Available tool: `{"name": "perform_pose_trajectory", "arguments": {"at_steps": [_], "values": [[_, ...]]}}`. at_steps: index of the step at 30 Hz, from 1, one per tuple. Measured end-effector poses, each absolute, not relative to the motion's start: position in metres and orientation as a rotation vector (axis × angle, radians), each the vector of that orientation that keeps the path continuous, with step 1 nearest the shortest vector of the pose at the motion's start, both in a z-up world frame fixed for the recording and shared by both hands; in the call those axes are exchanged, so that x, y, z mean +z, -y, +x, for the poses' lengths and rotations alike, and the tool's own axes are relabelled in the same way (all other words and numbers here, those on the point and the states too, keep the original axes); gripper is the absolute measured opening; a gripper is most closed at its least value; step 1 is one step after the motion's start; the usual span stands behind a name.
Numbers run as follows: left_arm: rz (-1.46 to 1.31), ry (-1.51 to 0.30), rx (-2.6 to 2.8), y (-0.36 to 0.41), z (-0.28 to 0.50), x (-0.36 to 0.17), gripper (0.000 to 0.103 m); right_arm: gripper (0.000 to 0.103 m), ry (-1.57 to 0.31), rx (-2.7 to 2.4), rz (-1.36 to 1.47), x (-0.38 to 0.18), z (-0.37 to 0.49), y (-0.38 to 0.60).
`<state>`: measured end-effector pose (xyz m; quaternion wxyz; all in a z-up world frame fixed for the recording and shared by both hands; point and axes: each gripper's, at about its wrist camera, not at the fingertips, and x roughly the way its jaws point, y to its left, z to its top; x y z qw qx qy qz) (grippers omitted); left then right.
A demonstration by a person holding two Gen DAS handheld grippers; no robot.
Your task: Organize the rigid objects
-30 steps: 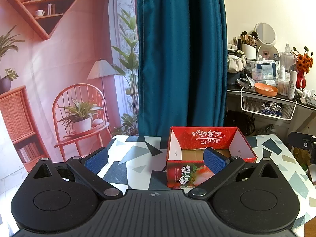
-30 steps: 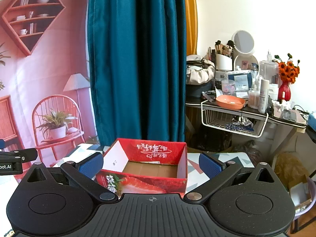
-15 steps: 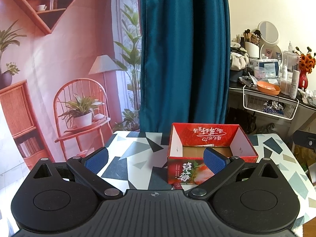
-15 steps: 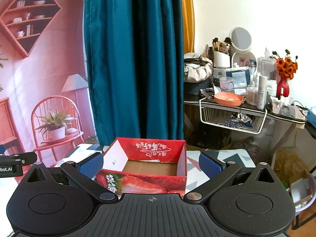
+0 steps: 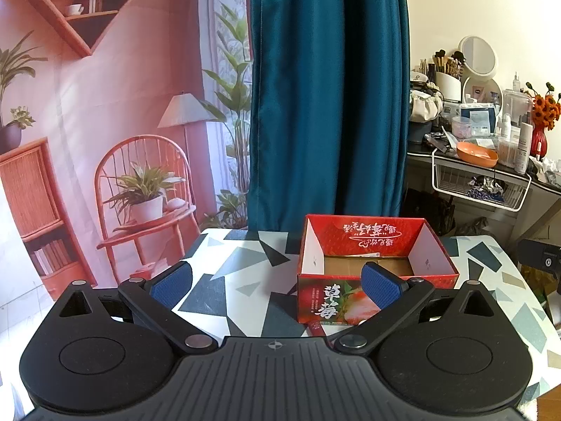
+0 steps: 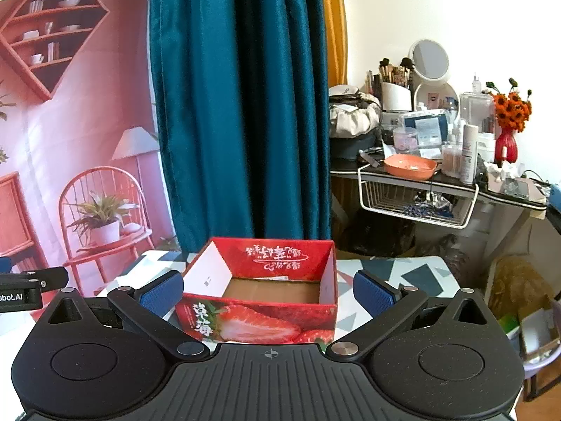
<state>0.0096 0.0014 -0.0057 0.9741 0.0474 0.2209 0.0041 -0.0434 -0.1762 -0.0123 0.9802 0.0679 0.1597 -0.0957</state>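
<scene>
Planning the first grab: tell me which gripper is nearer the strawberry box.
Right gripper, apparently: strawberry box sits centred between its open fingers. Left gripper has it off toward its right finger.

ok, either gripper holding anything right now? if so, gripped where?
Nothing held. The left gripper and right gripper both stand open with nothing between the pads, facing the red strawberry box on the table.

A tabletop (image 5: 242, 273) patterned with grey and dark triangles is seen at lower centre. An open red strawberry box (image 5: 377, 273) is carried on it, with a small red object (image 5: 316, 327) lying just before the box.
</scene>
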Motion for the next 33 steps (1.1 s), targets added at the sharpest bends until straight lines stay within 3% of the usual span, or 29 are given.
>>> {"name": "perform_pose_trajectory", "arguments": {"at_steps": [33], "values": [[0.078, -0.456, 0.012, -0.0034, 0.0108, -0.0077, 0.103, 0.103, -0.318, -0.195, 0.126, -0.0085, -0.0467, 0.1755]]}}
